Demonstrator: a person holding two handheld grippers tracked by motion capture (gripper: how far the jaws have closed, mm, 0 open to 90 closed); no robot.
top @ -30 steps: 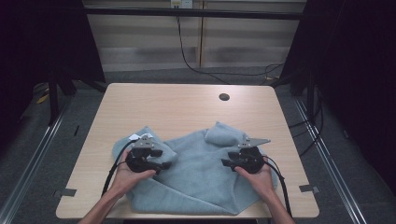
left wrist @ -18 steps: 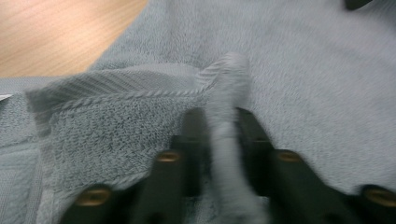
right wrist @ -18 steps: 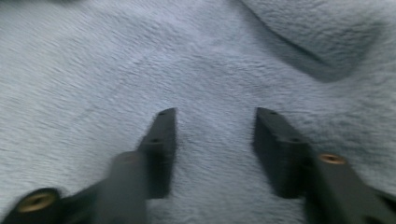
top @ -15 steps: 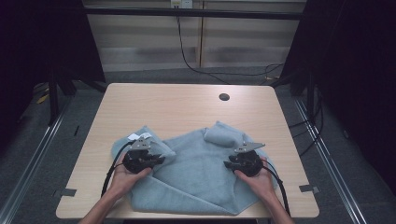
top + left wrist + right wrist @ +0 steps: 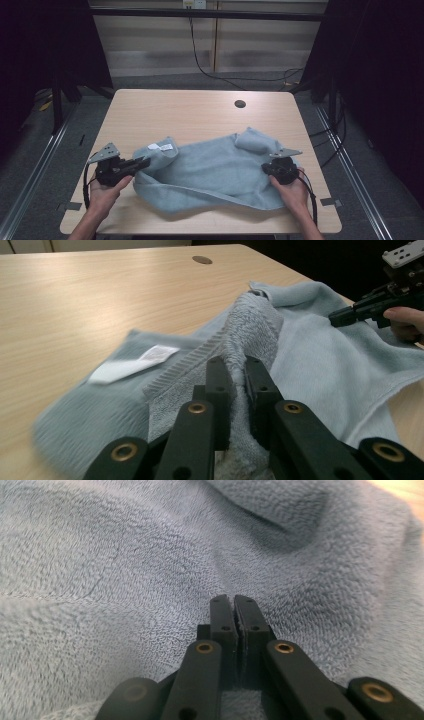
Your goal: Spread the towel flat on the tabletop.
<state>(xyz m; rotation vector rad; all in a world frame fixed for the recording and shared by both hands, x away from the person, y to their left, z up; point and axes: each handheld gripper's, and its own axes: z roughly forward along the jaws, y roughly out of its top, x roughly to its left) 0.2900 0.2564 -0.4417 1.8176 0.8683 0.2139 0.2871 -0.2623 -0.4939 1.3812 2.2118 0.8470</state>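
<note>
L tool (image 5: 142, 162): clamped on towel's left end, near worktop's left-front corner.
Towel (image 5: 215, 172): blue-grey, front half of worktop (image 5: 200, 115), stretched btwn tools, rumpled.
R tool (image 5: 267, 167): jaws closed, towel pinched.
Progress: prob. spreading; not flat yet.
</note>
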